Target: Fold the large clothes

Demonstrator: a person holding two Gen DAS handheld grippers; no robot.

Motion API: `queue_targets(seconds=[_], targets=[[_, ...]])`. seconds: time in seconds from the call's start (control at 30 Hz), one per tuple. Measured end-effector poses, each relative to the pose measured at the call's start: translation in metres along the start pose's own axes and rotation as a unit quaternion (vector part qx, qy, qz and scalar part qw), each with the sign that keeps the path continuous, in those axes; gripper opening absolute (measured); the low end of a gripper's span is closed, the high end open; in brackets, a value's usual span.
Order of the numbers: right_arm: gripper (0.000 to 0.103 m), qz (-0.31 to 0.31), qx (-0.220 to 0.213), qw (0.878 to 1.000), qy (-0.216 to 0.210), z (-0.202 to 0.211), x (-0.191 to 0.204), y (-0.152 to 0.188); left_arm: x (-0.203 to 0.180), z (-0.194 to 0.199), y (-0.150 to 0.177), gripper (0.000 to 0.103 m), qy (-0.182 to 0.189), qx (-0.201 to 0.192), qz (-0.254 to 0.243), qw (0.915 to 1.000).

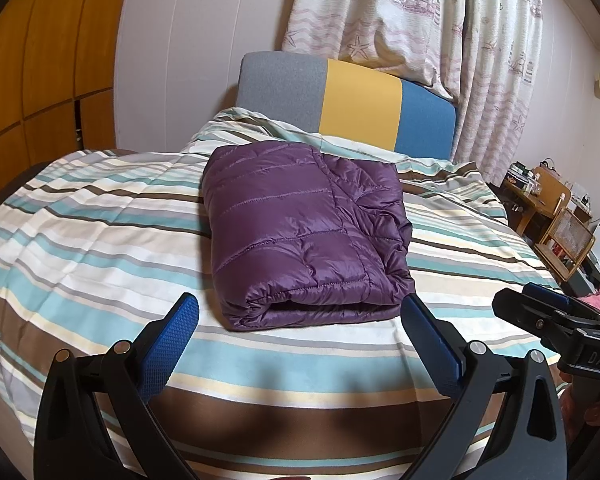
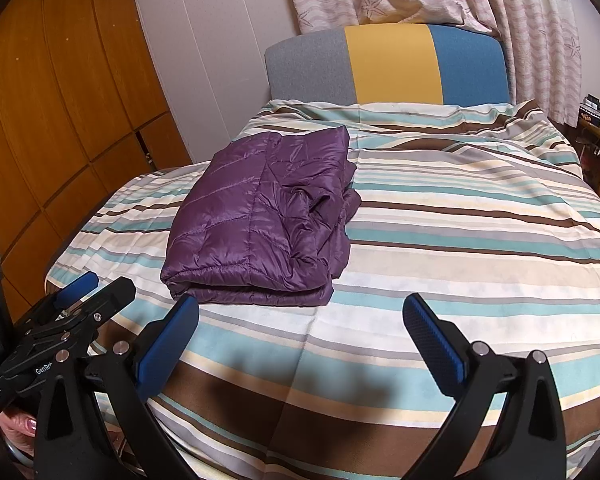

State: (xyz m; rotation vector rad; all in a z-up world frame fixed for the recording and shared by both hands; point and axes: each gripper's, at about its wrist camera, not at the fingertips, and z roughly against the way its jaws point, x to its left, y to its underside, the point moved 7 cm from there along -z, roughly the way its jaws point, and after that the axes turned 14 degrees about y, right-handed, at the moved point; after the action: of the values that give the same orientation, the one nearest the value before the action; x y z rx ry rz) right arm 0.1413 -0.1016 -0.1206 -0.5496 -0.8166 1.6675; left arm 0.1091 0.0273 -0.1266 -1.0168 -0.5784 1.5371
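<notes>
A purple quilted down jacket (image 1: 300,228) lies folded into a thick rectangle on the striped bedspread (image 1: 100,240). It also shows in the right wrist view (image 2: 260,224), to the left of centre. My left gripper (image 1: 300,320) is open and empty, just short of the jacket's near folded edge. My right gripper (image 2: 300,320) is open and empty, hovering over the bedspread (image 2: 460,240) to the right of the jacket. Each gripper shows at the edge of the other's view: the right gripper (image 1: 540,308) and the left gripper (image 2: 88,288).
A grey, yellow and blue headboard (image 1: 360,100) stands at the far end of the bed. Patterned curtains (image 1: 420,20) hang behind it. A wooden wardrobe (image 1: 40,60) is on the left. A cluttered wooden side table (image 1: 540,196) stands at the right.
</notes>
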Motion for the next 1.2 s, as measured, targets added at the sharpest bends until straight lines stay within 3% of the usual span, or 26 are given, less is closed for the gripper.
queue_targets(seconds=[0.8,1.2], targets=[[0.101,-0.002,0.006,1.0,-0.003,-0.003,-0.001,0.003,-0.012,0.001,0.004,0.1,0.021,-0.002,-0.009,0.9997],[0.101,-0.008,0.02,1.0,-0.001,-0.013,-0.007,0.007,0.012,-0.015,0.009,0.1,0.003,0.032,0.031,0.999]])
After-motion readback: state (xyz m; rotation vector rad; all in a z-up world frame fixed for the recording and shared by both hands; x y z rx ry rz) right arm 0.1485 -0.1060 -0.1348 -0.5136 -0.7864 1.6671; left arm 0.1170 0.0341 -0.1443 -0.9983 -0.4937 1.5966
